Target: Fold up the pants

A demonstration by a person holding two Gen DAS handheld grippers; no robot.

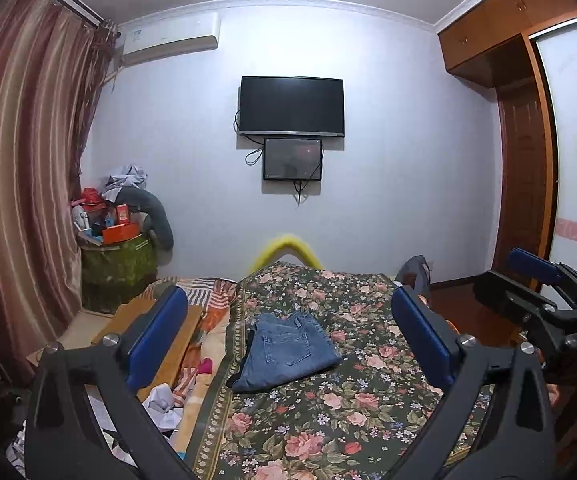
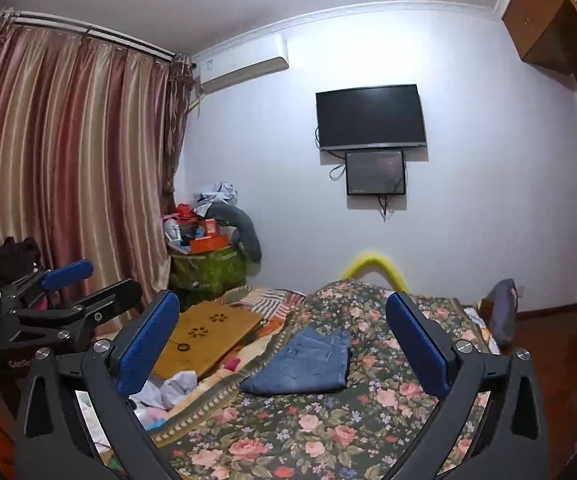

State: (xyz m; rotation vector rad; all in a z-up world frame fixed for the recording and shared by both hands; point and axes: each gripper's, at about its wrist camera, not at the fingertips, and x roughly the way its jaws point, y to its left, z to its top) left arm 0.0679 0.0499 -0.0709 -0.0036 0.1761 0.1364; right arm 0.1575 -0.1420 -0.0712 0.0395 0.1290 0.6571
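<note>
Plainly, the blue denim pants (image 1: 286,354) already lie as a compact folded bundle on the dark floral bedspread (image 1: 328,420), back pocket upward, waistband toward the far wall with the black wall-mounted television (image 1: 291,105). Both tools hang short of the bundle and touch nothing: the left gripper (image 1: 288,338) has its blue-padded fingers (image 1: 156,336) spread wide with only bedspread between them, and the right gripper (image 2: 284,344) stands the same way — wide apart, empty. The bundle lies ahead of both sets of fingers, near the middle of each wrist view, so neither hand looks clearly nearer; in the right wrist view it sits slightly left of centre. Its long axis seems to run away from the grippers, angled a little toward the wooden board (image 2: 208,334) on the left. Judging by this, the folding looks finished — any further move would mean reaching forward and down.
</note>
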